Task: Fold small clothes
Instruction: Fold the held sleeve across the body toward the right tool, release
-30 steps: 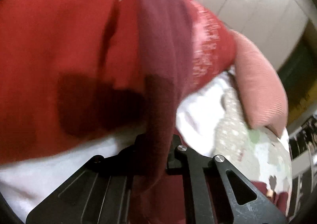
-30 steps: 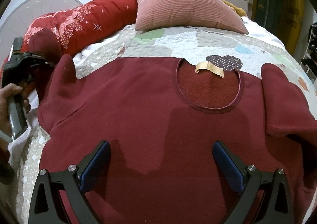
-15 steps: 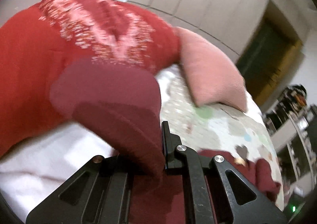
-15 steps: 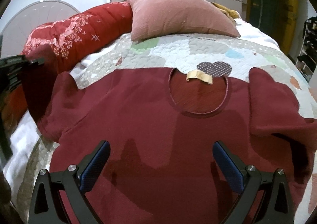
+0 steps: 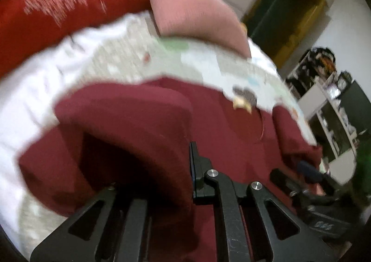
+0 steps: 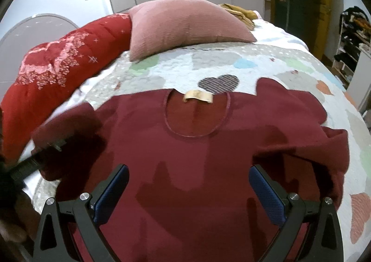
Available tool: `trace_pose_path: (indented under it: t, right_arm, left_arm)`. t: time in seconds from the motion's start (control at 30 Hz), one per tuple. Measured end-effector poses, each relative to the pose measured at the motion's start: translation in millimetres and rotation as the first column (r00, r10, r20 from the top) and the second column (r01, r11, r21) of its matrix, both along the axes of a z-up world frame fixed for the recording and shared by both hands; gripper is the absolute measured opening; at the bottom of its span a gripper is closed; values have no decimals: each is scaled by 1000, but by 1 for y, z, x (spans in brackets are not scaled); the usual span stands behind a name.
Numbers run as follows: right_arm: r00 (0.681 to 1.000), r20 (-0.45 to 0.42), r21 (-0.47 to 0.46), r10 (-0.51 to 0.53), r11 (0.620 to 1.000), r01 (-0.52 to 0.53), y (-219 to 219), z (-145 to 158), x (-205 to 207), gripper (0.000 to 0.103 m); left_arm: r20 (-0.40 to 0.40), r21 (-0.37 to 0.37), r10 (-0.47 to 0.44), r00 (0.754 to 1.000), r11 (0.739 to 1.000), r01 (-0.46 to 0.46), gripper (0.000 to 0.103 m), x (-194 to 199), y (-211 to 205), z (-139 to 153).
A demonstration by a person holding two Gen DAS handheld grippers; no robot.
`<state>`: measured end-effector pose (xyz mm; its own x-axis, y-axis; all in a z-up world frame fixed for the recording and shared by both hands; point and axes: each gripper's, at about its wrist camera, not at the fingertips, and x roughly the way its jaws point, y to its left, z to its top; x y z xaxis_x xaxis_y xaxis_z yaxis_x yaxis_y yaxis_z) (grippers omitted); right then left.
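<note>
Flat on the quilted bed (image 6: 273, 58), maroon sweater (image 6: 197, 157) lies under the spread right tongs (image 6: 189, 192) (holding nothing); left tongs (image 5: 185, 169) pinch its sleeve (image 5: 129, 127).

My left gripper (image 5: 185, 169) is clamped on a fold of the maroon sweater's sleeve (image 5: 129, 127), though blur hides one finger. My right gripper (image 6: 187, 194) hovers, fingers spread wide apart.
</note>
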<state>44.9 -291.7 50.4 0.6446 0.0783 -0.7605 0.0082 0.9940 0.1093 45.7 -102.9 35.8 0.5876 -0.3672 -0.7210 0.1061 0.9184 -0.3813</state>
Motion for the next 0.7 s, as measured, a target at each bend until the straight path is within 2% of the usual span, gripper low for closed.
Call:
trace_pose_path:
  t: [0.07, 0.13, 0.2, 0.27, 0.37, 0.43, 0.5, 0.6, 0.7]
  right_arm:
    - [1000, -19, -22, -18, 1000, 18, -6, -1, 0, 103]
    - [999, -29, -27, -40, 999, 39, -13, -2, 0, 103]
    - [998, -23, -13, -64, 998, 63, -21, 0, -2, 103]
    - [997, -22, 5, -75, 997, 75, -26, 3, -3, 103]
    - [996, -17, 16, -87, 996, 87, -30, 8, -6, 103]
    - [997, -9, -6, -79, 997, 79, -31, 13, -8, 103]
    - [996, 16, -26, -89, 996, 89, -32, 19, -11, 103]
    - [998, 29, 20, -55, 998, 55, -27, 28, -10, 103]
    - [999, 40, 76, 12, 997, -15, -5, 36, -6, 103]
  left_arm:
    - [-27, 15, -14, 1000, 1000, 14, 21, 2, -11, -8]
    - [-14, -7, -56, 998, 998, 56, 57, 1, -17, -5]
    - [1, -31, -108, 994, 994, 108, 78, -3, -27, 2]
    - [-26, -14, -125, 992, 992, 125, 78, -7, -30, 5]
    - [-42, -51, -158, 986, 986, 156, 78, -19, -17, 15]
    - [-39, -61, -151, 988, 987, 148, 78, -29, -3, 22]
    - [-23, -29, -125, 992, 992, 124, 78, -45, 17, 32]
    - [14, 58, -44, 999, 997, 43, 78, -62, 45, 43]
    - [81, 97, 96, 992, 990, -103, 78, -73, 77, 49]
